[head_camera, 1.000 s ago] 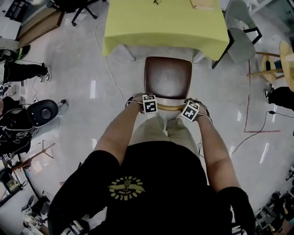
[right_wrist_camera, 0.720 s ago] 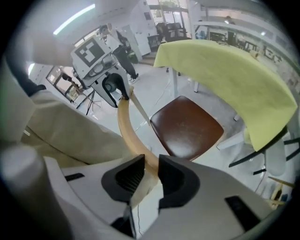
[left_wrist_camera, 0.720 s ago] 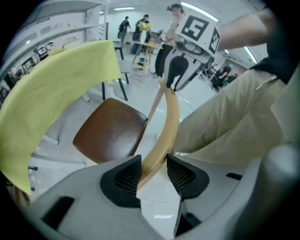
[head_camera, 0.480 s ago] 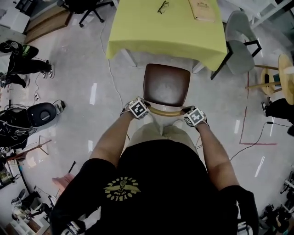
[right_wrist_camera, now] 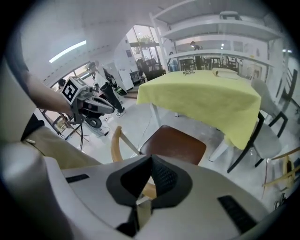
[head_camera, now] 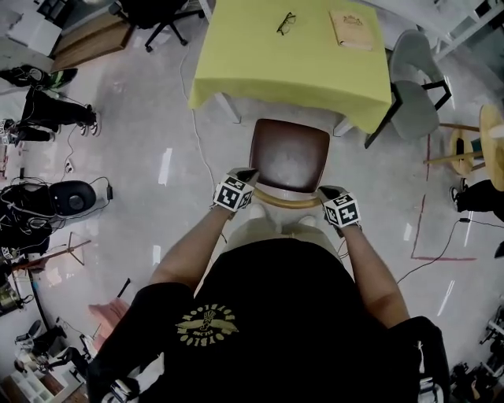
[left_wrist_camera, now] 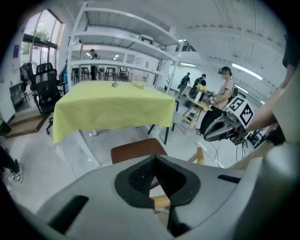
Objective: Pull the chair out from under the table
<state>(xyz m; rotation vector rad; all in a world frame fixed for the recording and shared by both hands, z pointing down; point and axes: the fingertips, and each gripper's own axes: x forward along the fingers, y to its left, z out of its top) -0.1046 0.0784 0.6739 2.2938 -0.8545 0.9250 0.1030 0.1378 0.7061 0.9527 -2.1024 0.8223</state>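
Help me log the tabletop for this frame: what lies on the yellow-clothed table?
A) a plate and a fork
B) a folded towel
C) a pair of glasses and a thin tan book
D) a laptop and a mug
C: in the head view, a pair of glasses and a thin tan book lie apart on the far part of the yellow-clothed table.
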